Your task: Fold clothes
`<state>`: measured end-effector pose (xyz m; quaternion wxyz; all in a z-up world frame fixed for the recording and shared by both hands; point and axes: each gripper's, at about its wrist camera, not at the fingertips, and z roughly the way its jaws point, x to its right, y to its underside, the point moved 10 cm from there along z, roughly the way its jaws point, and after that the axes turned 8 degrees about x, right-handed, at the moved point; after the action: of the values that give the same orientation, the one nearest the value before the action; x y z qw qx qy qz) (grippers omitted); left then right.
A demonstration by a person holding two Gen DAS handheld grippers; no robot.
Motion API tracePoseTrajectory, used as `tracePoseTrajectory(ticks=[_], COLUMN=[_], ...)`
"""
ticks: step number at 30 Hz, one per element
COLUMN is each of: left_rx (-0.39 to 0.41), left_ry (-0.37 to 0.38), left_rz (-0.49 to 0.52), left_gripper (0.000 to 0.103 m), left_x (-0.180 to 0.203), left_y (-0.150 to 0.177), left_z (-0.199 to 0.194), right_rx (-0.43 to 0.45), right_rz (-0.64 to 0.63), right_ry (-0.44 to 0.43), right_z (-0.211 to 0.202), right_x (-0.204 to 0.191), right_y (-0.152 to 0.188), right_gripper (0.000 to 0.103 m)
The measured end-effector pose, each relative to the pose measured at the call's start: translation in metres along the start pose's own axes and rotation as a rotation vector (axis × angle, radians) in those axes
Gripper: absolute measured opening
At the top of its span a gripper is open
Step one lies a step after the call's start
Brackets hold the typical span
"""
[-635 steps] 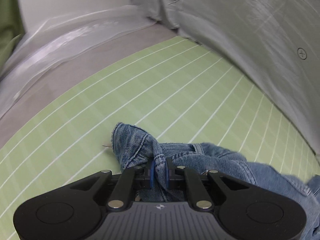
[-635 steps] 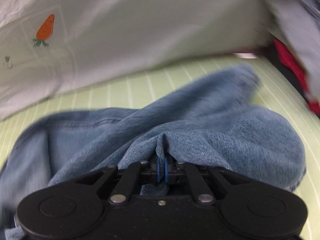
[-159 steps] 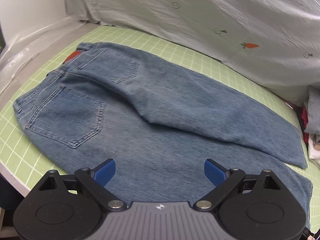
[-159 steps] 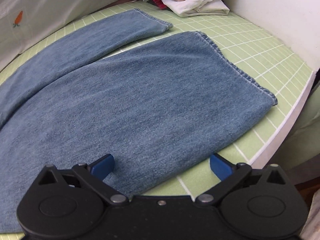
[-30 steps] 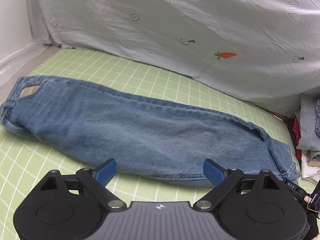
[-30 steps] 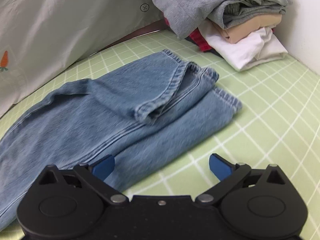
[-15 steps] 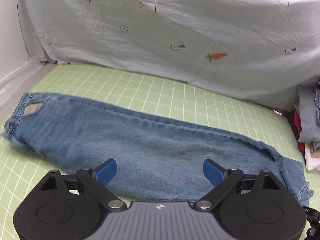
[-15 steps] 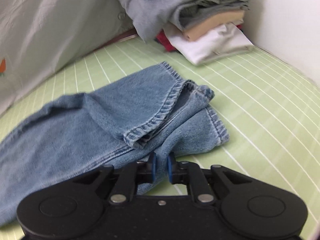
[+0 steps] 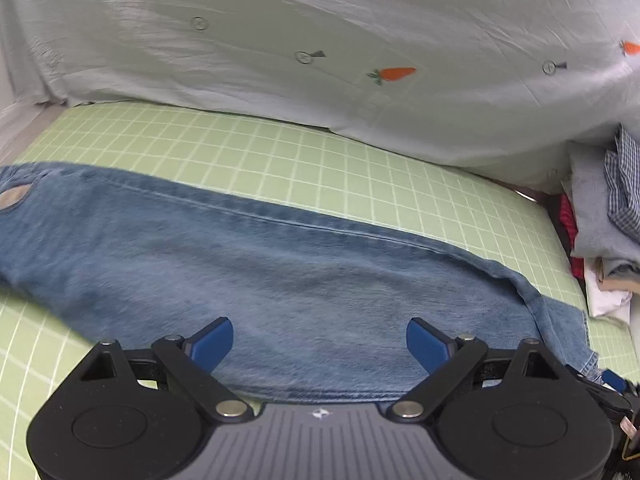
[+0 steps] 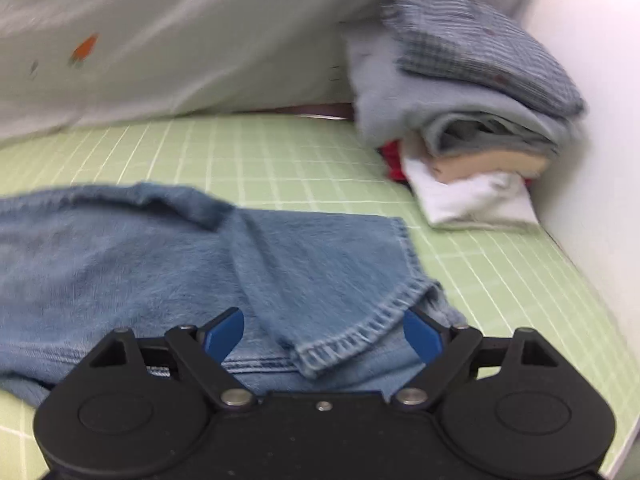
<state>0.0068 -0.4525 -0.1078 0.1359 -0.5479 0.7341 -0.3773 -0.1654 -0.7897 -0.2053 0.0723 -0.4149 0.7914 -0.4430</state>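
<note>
On the green desk (image 9: pixel 320 168) the jeans (image 9: pixel 280 272) lie folded lengthwise, hems (image 10: pixel 360 332) uneven. Your left tool (image 9: pixel 319 338) and right tool (image 10: pixel 323 330) gape wide, empty. Square both hems before you grip.

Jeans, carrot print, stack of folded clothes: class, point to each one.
jeans (image 9: pixel 280 264): left wrist view, middle of the leg.
carrot print (image 9: pixel 394 73): left wrist view, orange body.
stack of folded clothes (image 10: pixel 476 120): right wrist view, grey layer.

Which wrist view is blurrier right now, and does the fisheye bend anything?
Right wrist view: motion-smeared, the jeans and clothes stack soft, the right gripper sharp. Left wrist view: clearer, slight smear on the denim; green grid mat lines bow with fisheye distortion. Lighting even, no glare.
</note>
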Motion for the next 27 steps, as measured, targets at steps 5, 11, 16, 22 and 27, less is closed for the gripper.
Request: tracePoseTrajectory(ticks=[5, 11, 16, 22, 27], left_rx=[0.014, -0.022, -0.047, -0.068, -0.077], left_ry=[-0.034, -0.105, -0.128, -0.104, -0.07], left_rz=[-0.03, -0.069, -0.075, -0.036, 0.004], left_gripper=[0.093, 0.093, 0.093, 0.093, 0.093], left_x=[-0.002, -0.017, -0.023, -0.012, 0.0], left_y=[-0.018, -0.02, -0.013, -0.009, -0.008], left_z=[0.019, 0.034, 0.035, 0.036, 0.035], right_rx=[-0.09, 0.045, 0.024, -0.076, -0.095], right_rz=[-0.043, 0.225, 0.316, 0.515, 0.58], right_ry=[-0.08, 0.13, 0.228, 0.211, 0.2], right_z=[0.048, 0.083, 0.068, 0.026, 0.012], right_x=[0.005, 0.09, 0.108, 0.095, 0.088], right_y=[-0.015, -0.075, -0.052, 0.02, 0.042], right_gripper=[0.007, 0.071, 0.081, 0.081, 0.072])
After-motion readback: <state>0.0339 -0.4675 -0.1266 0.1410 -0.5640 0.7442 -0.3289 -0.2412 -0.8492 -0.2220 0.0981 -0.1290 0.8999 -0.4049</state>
